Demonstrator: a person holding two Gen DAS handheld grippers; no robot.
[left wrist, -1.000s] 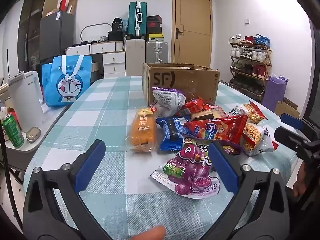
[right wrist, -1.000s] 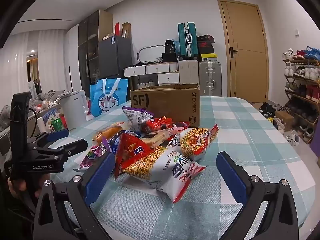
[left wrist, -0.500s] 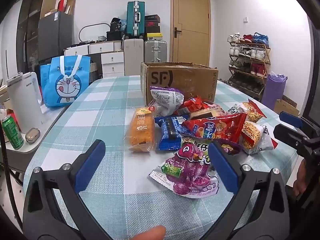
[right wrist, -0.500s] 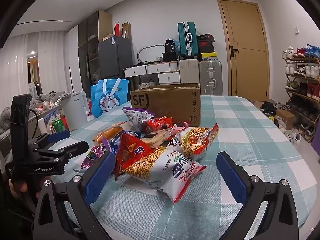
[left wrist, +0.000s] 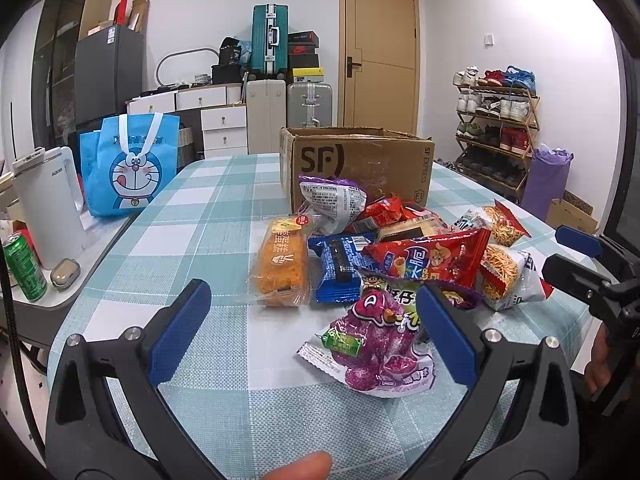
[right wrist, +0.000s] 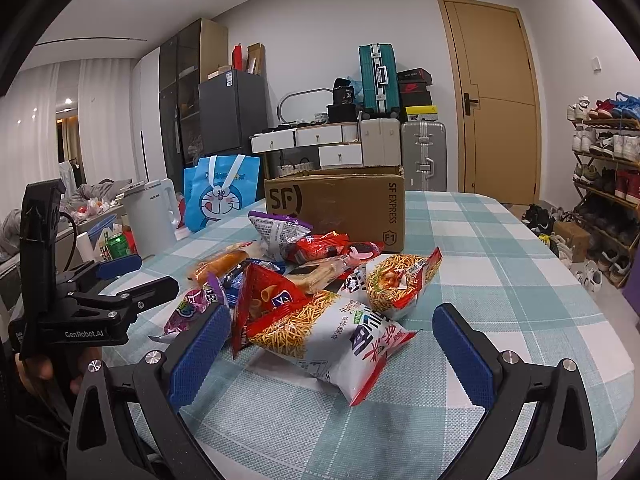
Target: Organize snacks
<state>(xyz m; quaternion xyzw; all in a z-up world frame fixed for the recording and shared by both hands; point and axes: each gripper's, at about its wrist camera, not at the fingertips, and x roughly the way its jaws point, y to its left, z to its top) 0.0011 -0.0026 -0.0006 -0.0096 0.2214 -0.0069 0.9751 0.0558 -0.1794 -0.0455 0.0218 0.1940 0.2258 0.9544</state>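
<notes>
Both hand-held grippers gape empty, left (left wrist: 312, 320) and right (right wrist: 332, 340), white noodle packet (right wrist: 332, 340) lying lengthwise between right's fingers

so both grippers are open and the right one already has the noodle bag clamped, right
Not quite. Both are open, but the right gripper clamps nothing: the right wrist view shows the noodle bag lying loose on the table between its spread fingers. The left gripper is empty too.
</notes>
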